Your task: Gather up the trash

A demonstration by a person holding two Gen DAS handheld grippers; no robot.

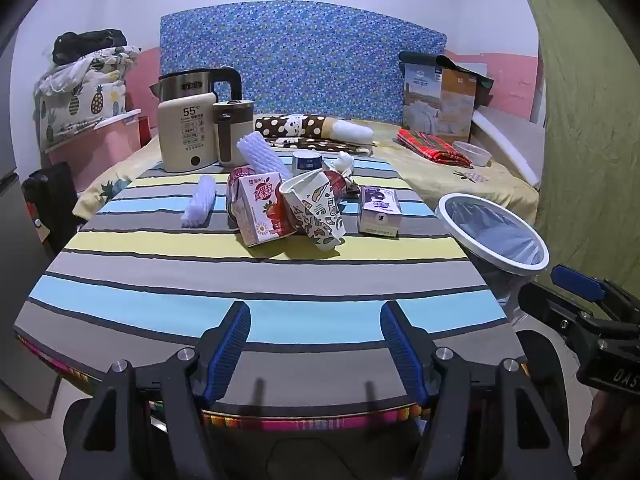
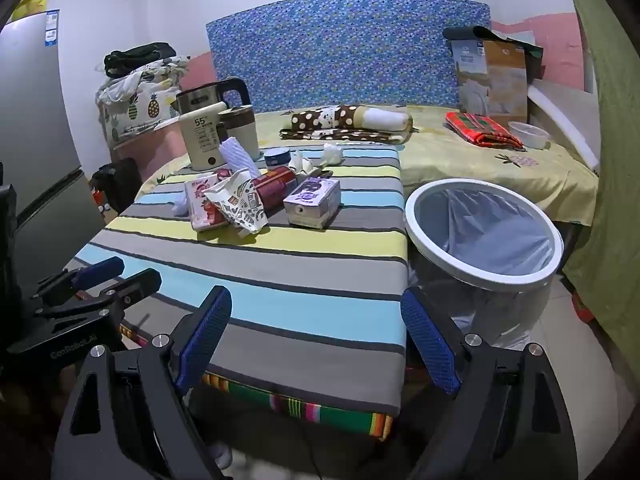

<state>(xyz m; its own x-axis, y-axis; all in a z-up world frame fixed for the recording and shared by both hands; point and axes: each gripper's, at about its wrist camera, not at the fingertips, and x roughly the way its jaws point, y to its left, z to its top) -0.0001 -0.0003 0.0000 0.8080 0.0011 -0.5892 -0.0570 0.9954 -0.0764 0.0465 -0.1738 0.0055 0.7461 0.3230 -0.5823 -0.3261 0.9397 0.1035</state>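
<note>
Looking along both wrist cameras, much of the trash pile overlaps itself: the patterned paper cup lies tipped against the red strawberry drink carton, and a dark red can behind them shows only in part, its label unreadable. Something white and crumpled sits at the far edge of the pile; what it is cannot be told. A purple-and-white carton lies apart from the cup, on its right, and a white foam sleeve lies alone to the left. All of this rests on the striped tablecloth, mid-table, well away from both grippers. Left gripper hangs over the near table edge, jaws spread wide, nothing between the blue pads. Right gripper likewise stands wide and empty, at the table's near right corner. White-rimmed bin with a clear liner stands just beside the table's right edge; its lower part is hidden behind the right gripper's finger. Behind the pile, a cream water heater, a beige mug and a steel kettle crowd the far left corner, the kettle half hidden by them. A bed with folded cloths lies beyond. Fisheye edges cut off the fridge and green curtain.
</note>
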